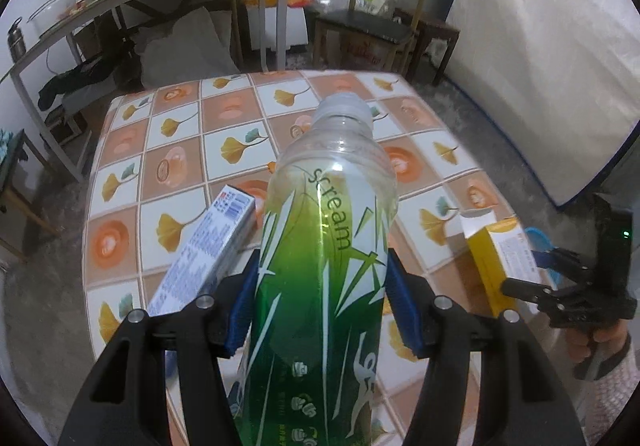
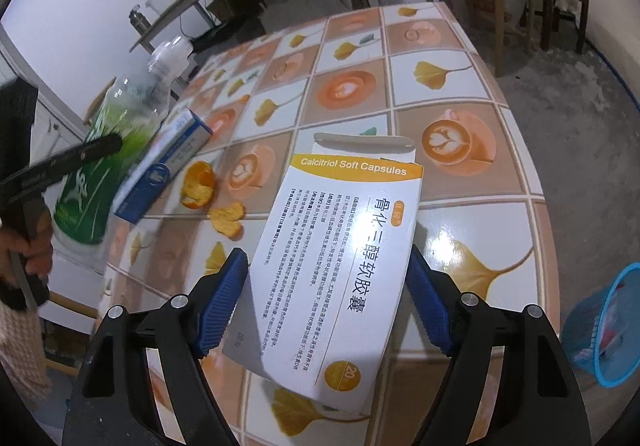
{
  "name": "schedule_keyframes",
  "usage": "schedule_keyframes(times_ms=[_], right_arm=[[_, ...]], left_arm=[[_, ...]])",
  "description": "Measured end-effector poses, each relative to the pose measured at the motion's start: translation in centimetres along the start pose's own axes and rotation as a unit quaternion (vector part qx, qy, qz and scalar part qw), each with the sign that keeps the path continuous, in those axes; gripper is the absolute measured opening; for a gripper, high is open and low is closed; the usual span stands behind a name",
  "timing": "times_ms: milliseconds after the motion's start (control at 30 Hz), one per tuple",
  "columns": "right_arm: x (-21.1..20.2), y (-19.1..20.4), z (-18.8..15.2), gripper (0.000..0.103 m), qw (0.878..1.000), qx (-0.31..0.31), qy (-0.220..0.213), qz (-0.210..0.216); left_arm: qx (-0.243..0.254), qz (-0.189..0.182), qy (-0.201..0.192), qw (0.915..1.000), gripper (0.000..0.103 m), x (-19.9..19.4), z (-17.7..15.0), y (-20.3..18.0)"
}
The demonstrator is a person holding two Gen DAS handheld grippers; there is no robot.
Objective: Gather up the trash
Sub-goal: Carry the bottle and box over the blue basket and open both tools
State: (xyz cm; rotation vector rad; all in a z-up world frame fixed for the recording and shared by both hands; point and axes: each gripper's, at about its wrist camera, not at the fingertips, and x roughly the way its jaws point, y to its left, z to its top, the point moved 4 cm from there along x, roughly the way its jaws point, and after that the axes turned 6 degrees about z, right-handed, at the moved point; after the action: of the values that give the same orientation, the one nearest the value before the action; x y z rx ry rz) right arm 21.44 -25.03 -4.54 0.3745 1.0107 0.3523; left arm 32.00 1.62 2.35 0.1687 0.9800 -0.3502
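Left gripper (image 1: 322, 294) angling downward over the patterned table (image 1: 192, 149), its blue pads pressing the green-labelled bottle (image 1: 324, 266) at frame centre — neck tilting toward the top. Right gripper (image 2: 326, 298), likewise pitching down, is clamping the capsule box (image 2: 340, 258) at lower centre — wide-set jaws. Orange peel (image 2: 200, 185) is lying on the table left of centre; a blue basket (image 2: 612, 330) is sitting at the lower right.

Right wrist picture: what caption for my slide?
Right gripper grips a capsule box above the table, orange peels behind.
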Motion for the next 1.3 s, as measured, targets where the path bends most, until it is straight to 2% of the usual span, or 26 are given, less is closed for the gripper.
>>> schedule_keyframes(times_ms=[167, 333, 467, 667, 767, 900, 967, 1133, 1233, 1300], right_arm=[[-1.9, 0.3, -0.5, 0.074, 1.0, 0.007, -0.017, 0.022], [-4.1, -0.4, -1.5, 0.074, 0.998, 0.024, -0.036, 0.042], [-6.7, -2.3, -3.1, 0.074, 0.995, 0.054, -0.06, 0.051], [-11.8, -8.1, -6.9, 0.074, 0.986, 0.125, -0.107, 0.028], [-15.2, -13.2, -10.0, 0.073, 0.974, 0.185, -0.133, 0.0], [-19.1, -20.7, -15.0, 0.074, 0.945, 0.285, -0.157, -0.041], [-20.7, -24.5, -17.9, 0.074, 0.926, 0.335, -0.166, -0.06], [-22.2, -32.6, -23.1, 0.074, 0.885, 0.428, -0.166, -0.073], [-21.7, -36.8, -23.9, 0.074, 0.868, 0.465, -0.158, -0.075], [-21.2, -39.3, -23.2, 0.074, 0.863, 0.475, -0.154, -0.082]], left_arm=[[-0.013, -0.021, -0.01, 0.9997, 0.057, -2.5, -1.6, -1.4], [-0.005, -0.043, -0.017, 0.9989, 0.057, -3.8, -2.1, -4.4], [0.016, -0.076, -0.016, 0.9968, 0.057, -4.0, -2.3, -8.9], [0.084, -0.134, 0.008, 0.9874, 0.057, -1.7, -2.0, -20.1], [0.12, -0.16, 0.021, 0.9795, 0.057, -0.5, -1.8, -25.8], [0.157, -0.209, 0.07, 0.9627, 0.057, 2.6, -2.1, -35.1], [0.175, -0.228, 0.104, 0.9521, 0.058, 4.9, -2.6, -39.9], [0.208, -0.23, 0.174, 0.9347, 0.058, 10.8, -4.5, -48.6], [0.226, -0.216, 0.196, 0.9295, 0.058, 14.1, -5.3, -52.8], [0.231, -0.212, 0.209, 0.926, 0.058, 16.2, -5.3, -55.8]])
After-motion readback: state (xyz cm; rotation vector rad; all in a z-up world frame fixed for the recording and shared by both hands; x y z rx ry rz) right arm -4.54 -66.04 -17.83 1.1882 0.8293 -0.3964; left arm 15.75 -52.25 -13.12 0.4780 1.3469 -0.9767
